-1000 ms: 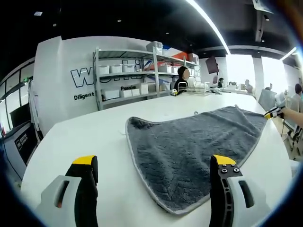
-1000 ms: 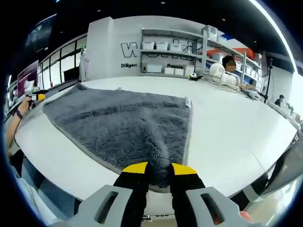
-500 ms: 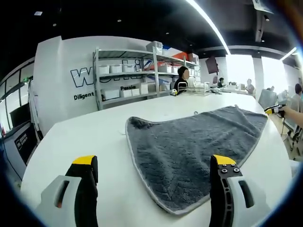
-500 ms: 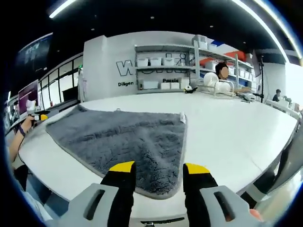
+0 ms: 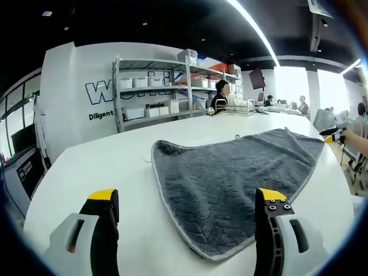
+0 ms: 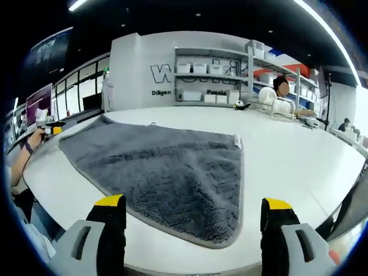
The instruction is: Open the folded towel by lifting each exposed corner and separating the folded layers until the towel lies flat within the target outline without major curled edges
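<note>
Left gripper fingers wide apart; right gripper likewise.

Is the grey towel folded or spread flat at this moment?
Spread flat: the grey towel lies as one open layer on the white table, no visible folded-over corners.

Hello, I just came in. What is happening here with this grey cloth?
A person holds a claw in each hand over a white table. A grey towel lies spread out on it, looking mostly flat. The left claw and the right claw are both open and hold nothing; the towel's near edge lies between the jaws of each.
</note>
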